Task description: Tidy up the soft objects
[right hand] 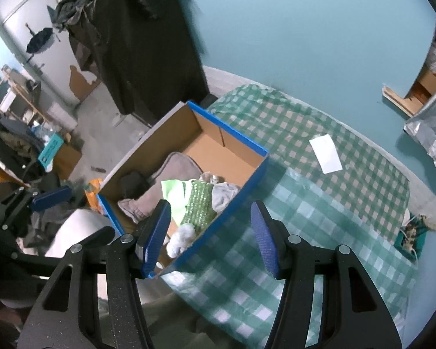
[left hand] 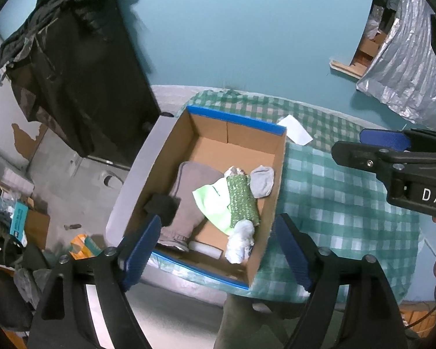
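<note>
A: Looking into the cardboard box (left hand: 278, 174), what do you see?

B: I see grey cloth (left hand: 189, 186), a green knitted piece (left hand: 242, 200), a lime sheet (left hand: 212, 203), a grey sock (left hand: 263, 181) and white bundle (left hand: 241, 244), straight ahead of my left gripper (left hand: 218, 253).

A: Grippers?

B: Both spread wide, empty; right gripper (right hand: 210, 238) hangs over the box's near corner and checked cloth (right hand: 319, 218).

Matt corrugated cardboard box (left hand: 209, 145), woven checked tablecloth (left hand: 334, 192), knitted green cloth (left hand: 242, 200).
</note>
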The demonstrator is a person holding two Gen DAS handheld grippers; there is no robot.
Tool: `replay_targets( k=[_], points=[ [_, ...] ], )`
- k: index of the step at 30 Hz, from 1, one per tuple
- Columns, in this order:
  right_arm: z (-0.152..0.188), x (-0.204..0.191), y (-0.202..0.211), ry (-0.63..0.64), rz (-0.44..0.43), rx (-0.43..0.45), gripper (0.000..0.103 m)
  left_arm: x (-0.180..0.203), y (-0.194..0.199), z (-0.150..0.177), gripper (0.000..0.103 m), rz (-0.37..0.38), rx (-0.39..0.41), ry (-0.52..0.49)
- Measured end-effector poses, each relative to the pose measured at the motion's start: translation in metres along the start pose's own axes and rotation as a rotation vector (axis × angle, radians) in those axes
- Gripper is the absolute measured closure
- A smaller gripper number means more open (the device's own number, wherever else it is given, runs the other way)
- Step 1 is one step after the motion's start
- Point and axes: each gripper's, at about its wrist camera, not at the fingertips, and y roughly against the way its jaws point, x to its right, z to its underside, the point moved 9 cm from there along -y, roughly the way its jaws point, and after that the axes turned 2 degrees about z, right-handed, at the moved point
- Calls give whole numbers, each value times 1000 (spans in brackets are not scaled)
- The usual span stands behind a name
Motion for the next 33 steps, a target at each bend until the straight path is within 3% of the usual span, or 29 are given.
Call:
replay_targets(
  k=[20,24,33],
  points=[
    [26,21,40,-60,36,48,45,32,27,8,21,7,29,-37],
    [31,21,44,-63,33,49,45,38,31,10,14,17,34,-44],
    [39,25,48,-89,31,49,45,43,36,16,14,14,17,-37]
  ],
)
